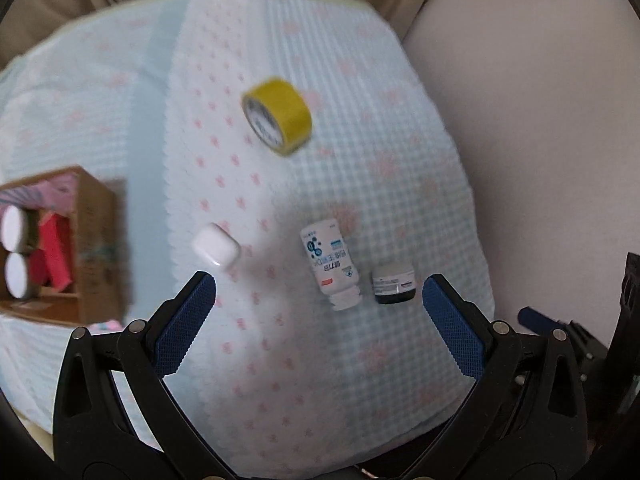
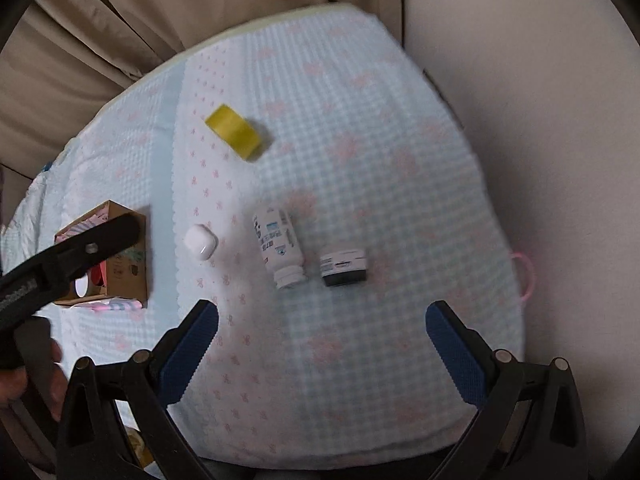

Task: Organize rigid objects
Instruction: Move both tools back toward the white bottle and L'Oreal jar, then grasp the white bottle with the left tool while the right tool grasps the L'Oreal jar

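Note:
On the pale blue cloth lie a yellow tape roll [image 1: 277,115] [image 2: 237,132], a white earbud case [image 1: 216,250] [image 2: 200,242], a white pill bottle [image 1: 331,264] [image 2: 278,247] on its side, and a small dark jar [image 1: 394,283] [image 2: 344,266]. A cardboard box [image 1: 86,248] [image 2: 120,262] at the left holds two white-capped tubes [image 1: 14,248] and red items. My left gripper [image 1: 318,296] is open and empty, hovering above the bottle and jar. My right gripper [image 2: 322,320] is open and empty, near the jar.
The cloth-covered table [image 1: 360,360] ends at the right near a beige wall [image 1: 540,140]. Beige curtains [image 2: 160,12] hang behind. The left gripper's arm [image 2: 68,256] crosses in front of the box in the right wrist view. A pink loop [image 2: 526,276] hangs off the right edge.

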The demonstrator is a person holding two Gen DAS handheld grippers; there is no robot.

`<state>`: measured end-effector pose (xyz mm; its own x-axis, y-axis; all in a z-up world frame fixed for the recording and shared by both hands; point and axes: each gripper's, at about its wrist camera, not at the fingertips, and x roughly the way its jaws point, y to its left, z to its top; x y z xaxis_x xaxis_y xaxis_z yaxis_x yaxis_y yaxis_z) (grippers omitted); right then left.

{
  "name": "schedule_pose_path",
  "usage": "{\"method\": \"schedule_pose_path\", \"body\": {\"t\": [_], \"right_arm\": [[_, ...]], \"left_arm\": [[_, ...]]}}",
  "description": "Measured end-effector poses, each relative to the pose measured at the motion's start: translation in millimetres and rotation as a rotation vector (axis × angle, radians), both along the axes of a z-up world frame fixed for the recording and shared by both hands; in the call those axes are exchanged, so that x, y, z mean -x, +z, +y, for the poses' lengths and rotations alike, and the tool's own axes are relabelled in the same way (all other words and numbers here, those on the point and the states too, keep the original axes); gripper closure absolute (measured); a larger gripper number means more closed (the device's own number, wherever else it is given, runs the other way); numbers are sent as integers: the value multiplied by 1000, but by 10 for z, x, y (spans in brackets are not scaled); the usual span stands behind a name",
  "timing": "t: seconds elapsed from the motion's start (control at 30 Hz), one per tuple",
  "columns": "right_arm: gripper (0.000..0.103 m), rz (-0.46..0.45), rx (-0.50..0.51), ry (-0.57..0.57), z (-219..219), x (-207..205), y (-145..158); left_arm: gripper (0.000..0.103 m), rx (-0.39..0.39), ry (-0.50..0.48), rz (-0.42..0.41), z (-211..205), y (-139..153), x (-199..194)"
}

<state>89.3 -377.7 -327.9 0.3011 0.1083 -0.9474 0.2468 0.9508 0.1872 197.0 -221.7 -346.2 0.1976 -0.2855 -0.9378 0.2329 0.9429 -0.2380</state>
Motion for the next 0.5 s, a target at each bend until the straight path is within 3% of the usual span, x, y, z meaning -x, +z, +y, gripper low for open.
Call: {"method": "schedule_pose_path", "body": {"t": [0.27, 0.5], "right_arm": [[7, 104, -35, -32, -136, -299, -787], [7, 163, 5, 18, -134, -497, -1190]], "left_arm": [[6, 18, 59, 203, -193, -968, -232], [7, -31, 55, 249, -395, -1447, -372]]}}
